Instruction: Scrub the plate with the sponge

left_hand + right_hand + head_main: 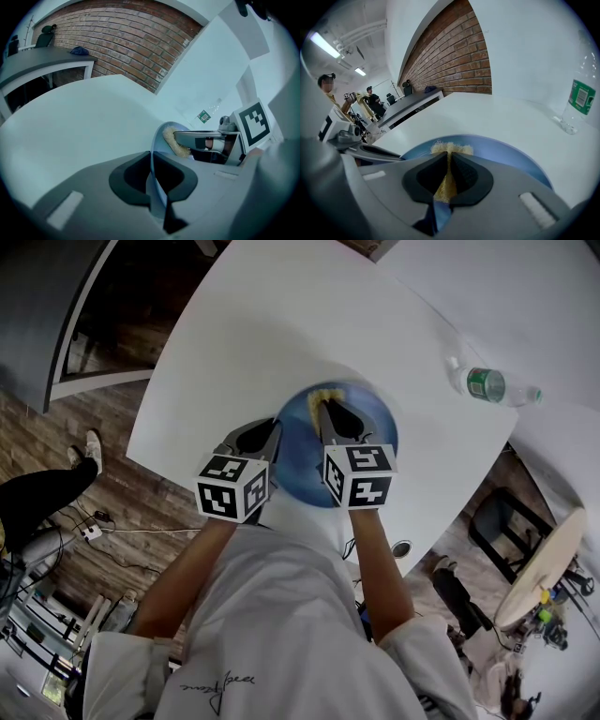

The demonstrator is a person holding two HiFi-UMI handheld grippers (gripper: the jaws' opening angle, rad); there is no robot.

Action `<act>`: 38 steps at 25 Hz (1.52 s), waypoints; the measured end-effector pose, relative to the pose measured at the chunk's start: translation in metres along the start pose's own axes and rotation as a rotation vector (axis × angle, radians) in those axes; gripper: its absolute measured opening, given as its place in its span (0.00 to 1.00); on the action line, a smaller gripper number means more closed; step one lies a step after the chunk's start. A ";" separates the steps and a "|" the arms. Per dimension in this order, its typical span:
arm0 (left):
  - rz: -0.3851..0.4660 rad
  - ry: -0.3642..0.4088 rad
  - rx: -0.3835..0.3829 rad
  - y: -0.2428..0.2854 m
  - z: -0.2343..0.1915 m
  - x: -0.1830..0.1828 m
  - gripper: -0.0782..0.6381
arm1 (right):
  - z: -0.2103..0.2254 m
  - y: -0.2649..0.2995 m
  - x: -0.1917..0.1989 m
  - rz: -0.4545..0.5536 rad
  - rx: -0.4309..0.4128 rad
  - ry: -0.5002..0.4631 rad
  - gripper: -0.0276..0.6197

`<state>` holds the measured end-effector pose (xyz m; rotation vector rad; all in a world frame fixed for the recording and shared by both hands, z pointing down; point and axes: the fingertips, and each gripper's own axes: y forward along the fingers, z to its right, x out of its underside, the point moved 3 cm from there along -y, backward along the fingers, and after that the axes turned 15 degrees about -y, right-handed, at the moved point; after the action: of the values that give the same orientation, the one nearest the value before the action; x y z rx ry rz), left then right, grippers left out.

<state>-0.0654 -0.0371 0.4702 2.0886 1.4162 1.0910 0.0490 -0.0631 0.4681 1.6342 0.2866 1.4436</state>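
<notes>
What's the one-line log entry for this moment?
step: scrub | left tongs: shut on plate rim | right tongs: shut on sponge | sponge: on plate's far side | bottle: on table, apart

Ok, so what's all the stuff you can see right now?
table: one, white, under everything.
plate: one, blue, near the table's front edge.
sponge: one, yellow, on the plate's far side.
bottle: one, clear with a green label, on the table's right side.
shoe: one, white, a bystander's, on the wooden floor at left.
left gripper: one, grey, shut on the plate's rim.
right gripper: one, grey, shut on the sponge.
</notes>
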 end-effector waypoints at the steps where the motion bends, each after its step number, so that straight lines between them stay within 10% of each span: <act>1: 0.001 -0.003 0.001 0.000 0.000 0.000 0.15 | -0.001 0.001 0.000 -0.002 -0.001 -0.007 0.09; 38: 0.016 -0.037 0.005 0.000 -0.002 0.000 0.15 | -0.079 -0.013 0.033 -0.099 -0.184 -0.153 0.09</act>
<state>-0.0663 -0.0372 0.4715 2.1162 1.3893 1.0505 -0.0060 0.0037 0.4731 1.5484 0.1407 1.2268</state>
